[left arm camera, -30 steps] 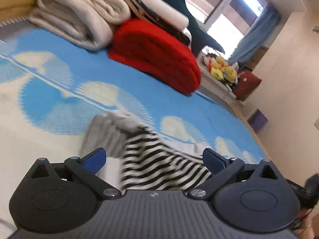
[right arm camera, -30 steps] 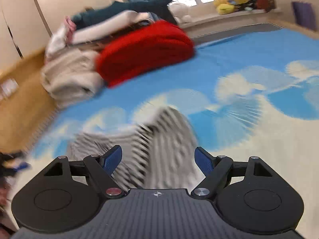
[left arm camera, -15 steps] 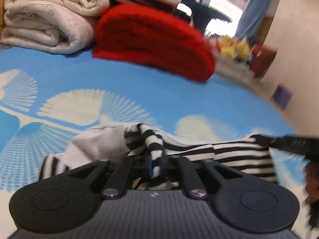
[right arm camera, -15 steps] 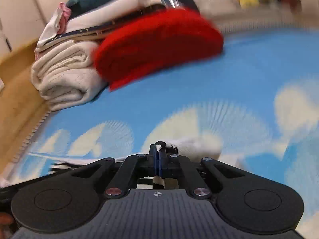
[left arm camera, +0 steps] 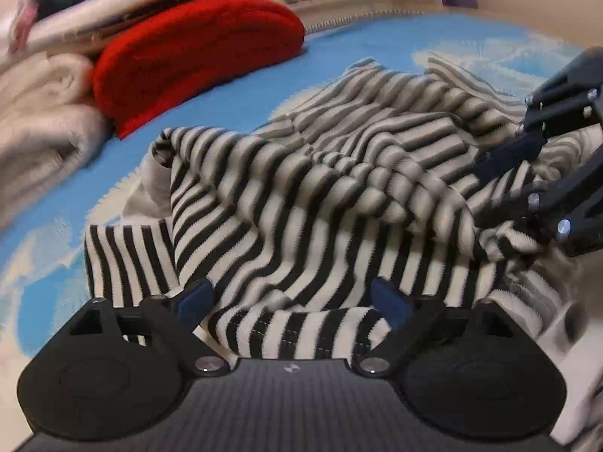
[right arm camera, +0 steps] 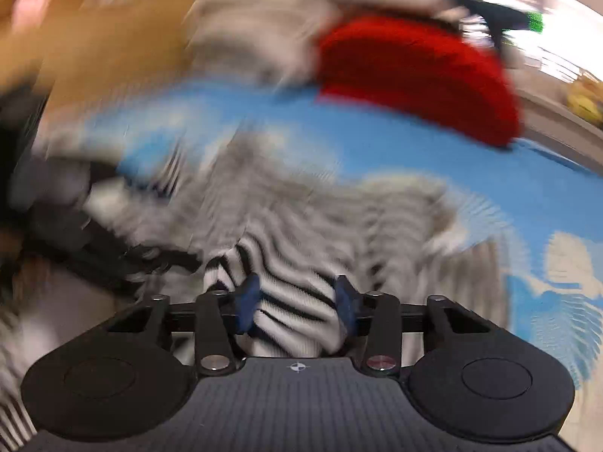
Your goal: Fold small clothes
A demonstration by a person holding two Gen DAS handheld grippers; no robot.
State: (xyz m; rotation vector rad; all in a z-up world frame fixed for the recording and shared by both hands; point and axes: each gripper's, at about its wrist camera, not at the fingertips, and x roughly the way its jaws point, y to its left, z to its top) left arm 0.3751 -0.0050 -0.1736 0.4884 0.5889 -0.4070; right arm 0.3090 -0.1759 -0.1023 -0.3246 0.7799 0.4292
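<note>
Now the black-and-white striped knit garment (left arm camera: 320,196) lies crumpled on the blue-and-white patterned bed cover (left arm camera: 233,86). Left gripper (left arm camera: 292,299) jaws opening, wide apart, off the cloth. Right gripper (right arm camera: 297,297) at 3 o'clock, jaws opening, cloth between. Red folded blanket (left arm camera: 188,56) at 11 o'clock.

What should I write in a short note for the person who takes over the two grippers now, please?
Left gripper: jaws opening wide, striped cloth between them, pads not pressing.
Right gripper: jaws opening, a fold of the striped garment between the pads; the grip looks released, though the picture is blurred.
The garment lies bunched on the blue patterned mat, near the red folded item and the white blankets.
Done: no neat fold visible yet.
Left: spread it flat, then fold.
</note>
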